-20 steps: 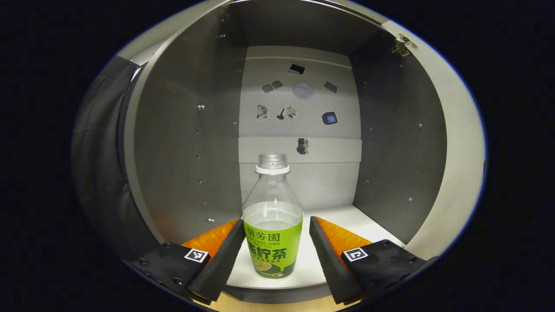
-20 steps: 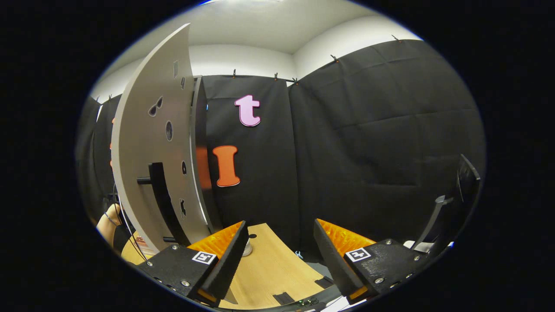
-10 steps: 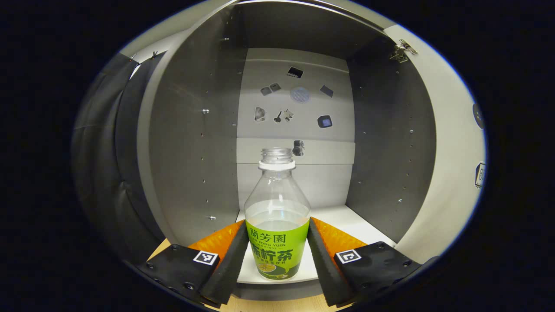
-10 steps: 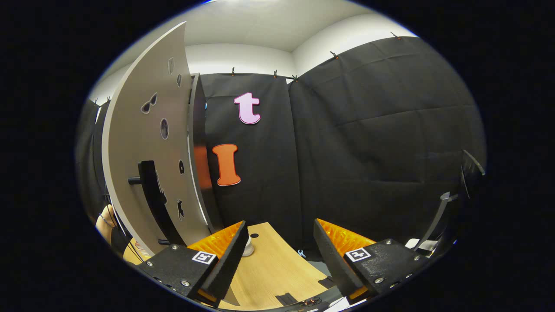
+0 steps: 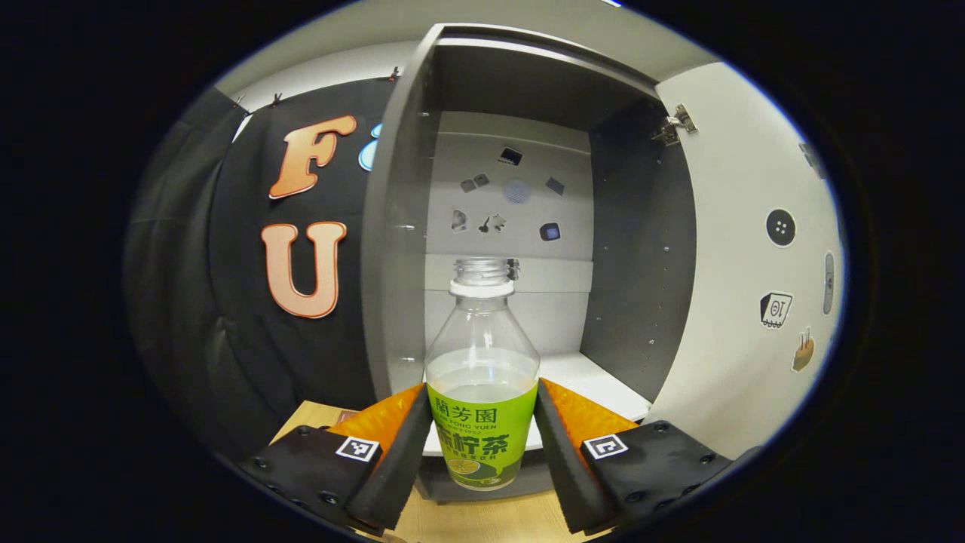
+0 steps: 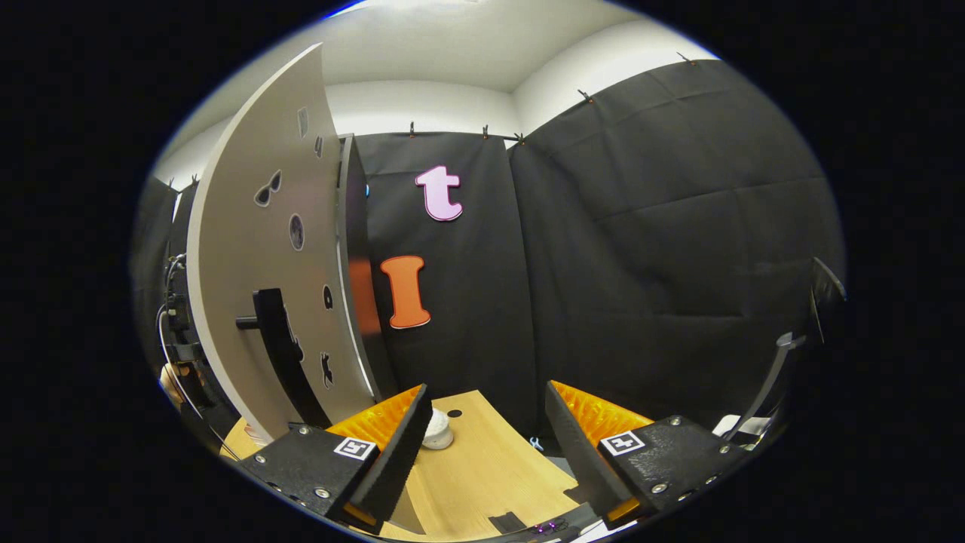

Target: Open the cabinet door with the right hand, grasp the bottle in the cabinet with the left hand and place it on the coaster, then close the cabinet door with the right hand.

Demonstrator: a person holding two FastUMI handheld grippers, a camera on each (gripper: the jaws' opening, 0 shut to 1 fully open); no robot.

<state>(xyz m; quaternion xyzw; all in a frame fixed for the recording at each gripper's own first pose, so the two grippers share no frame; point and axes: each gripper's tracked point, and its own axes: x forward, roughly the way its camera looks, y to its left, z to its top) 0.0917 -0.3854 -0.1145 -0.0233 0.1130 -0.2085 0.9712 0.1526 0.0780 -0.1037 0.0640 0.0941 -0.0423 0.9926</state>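
Fingers (image 5: 399, 445) of left gripper (image 5: 477, 449) clamped on green label of clear plastic tea bottle (image 5: 481, 377); uncapped, part-filled, light, spill-prone; keep upright. Right gripper (image 6: 488, 445) fingers apart, empty.

Open cabinet door (image 6: 256, 302) flanks right gripper (image 6: 482, 430) (left side).

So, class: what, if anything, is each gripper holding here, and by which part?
The left gripper holds the bottle, its fingers pressing on either side of the green label. The right gripper is open and holds nothing.
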